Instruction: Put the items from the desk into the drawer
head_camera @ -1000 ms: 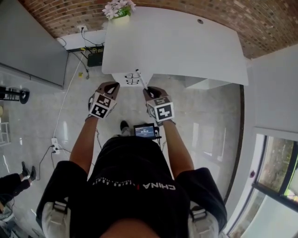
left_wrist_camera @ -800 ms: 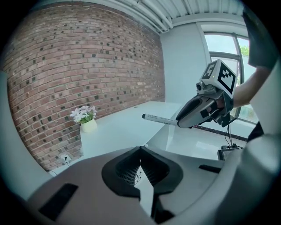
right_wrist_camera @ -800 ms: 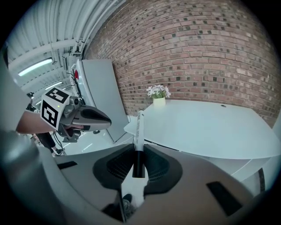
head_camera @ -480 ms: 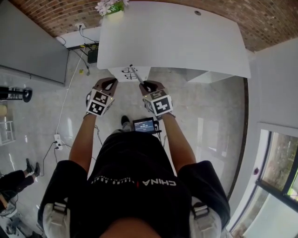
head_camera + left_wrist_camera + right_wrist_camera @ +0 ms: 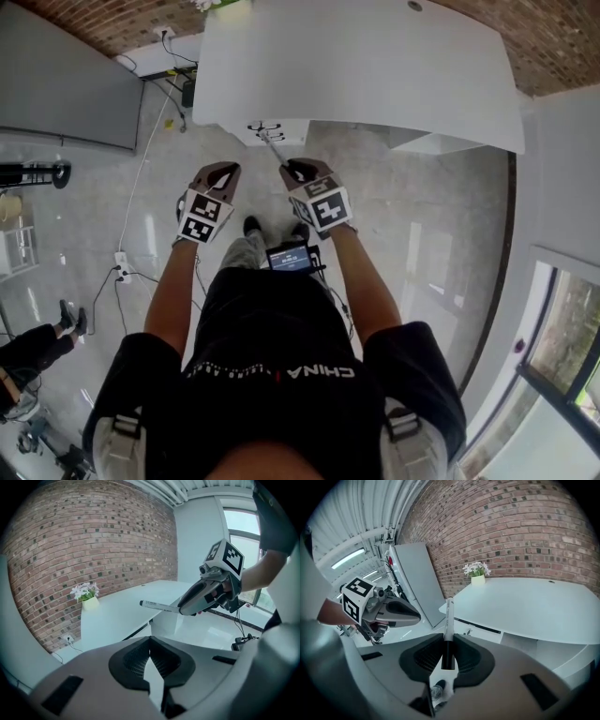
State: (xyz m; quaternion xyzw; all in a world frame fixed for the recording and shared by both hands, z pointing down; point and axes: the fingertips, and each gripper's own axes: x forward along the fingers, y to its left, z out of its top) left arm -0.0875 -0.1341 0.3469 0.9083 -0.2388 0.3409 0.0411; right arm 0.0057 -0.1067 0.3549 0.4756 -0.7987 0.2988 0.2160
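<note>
**Q:** What does the right gripper carry?

**A:** A marker pen. It has a white barrel and a dark end, and the dark end is pinched between the two jaws. The barrel sticks out past the jaw tips, toward the far side of the scene.

**Q:** Where is the pen relative to the furniture?

**A:** It is in the air above the pale floor, on the near side of the white desk. In the head view its far end overlaps the front of the white drawer unit under the desk's near edge. Whether the pen touches the unit cannot be told. The drawer fronts show small dark handles, and no view shows whether a drawer is pulled out.

**Q:** And the left gripper?

**A:** Its jaws are pressed together at the tips, with nothing between them. It hangs over the floor just left of the right gripper, at about the same distance from the desk. The two grippers are apart.

**Q:** What else can be seen?

**A:** A small pot of pale flowers stands at the far left corner of the desk, in front of a red brick wall. A grey panel stands to the left. A small screen device sits at the person's waist, between the forearms.
</note>
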